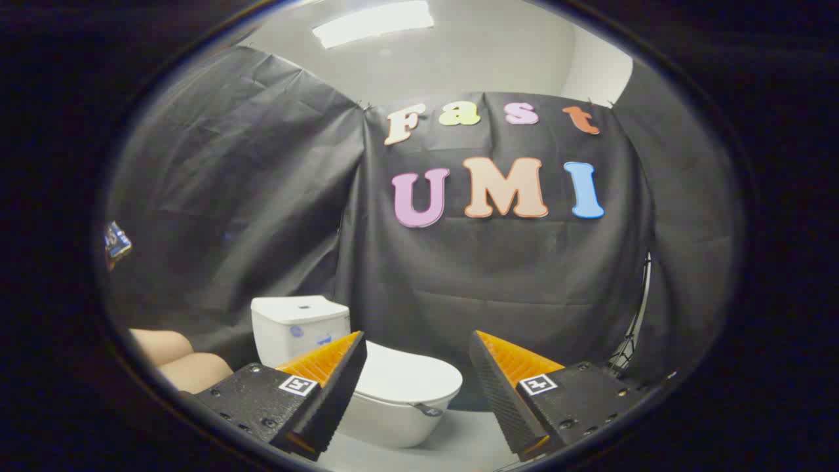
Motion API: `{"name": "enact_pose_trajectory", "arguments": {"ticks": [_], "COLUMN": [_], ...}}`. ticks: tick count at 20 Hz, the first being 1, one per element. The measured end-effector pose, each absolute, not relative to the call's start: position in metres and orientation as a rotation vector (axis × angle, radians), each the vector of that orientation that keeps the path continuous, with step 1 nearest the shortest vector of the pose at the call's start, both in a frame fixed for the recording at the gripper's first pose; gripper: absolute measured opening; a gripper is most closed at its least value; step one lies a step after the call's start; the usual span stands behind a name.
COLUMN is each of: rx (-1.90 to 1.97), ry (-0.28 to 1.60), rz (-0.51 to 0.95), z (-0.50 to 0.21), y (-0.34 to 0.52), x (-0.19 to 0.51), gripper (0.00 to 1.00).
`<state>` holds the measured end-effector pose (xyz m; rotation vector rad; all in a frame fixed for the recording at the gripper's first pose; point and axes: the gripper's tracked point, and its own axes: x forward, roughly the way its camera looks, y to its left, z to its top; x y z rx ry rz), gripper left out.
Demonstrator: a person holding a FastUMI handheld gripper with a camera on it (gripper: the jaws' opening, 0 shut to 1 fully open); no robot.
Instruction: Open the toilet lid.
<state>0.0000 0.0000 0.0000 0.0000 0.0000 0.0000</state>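
one shut toilet lid (406, 377), hand-held gripper (417, 354) apart

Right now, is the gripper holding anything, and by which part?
Nothing is held. The gripper is open, its fingers apart, the toilet with its lid down beyond them.

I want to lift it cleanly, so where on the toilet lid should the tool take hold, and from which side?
Take the toilet lid by its rounded front edge, opposite the tank, coming from the front. It lies flat and closed, probably hinged at the tank. The tool is open, the lid just beyond its fingers.
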Motion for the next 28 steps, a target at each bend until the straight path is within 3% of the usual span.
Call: {"name": "enact_pose_trajectory", "arguments": {"ticks": [7,28], "rx": [0.005,0.033], "ry": [0.021,0.173], "rz": [-0.089,-0.127], "z": [-0.006,-0.039], "y": [-0.016,-0.027], "x": [-0.003,0.0], "gripper": [0.96,0.96]}}
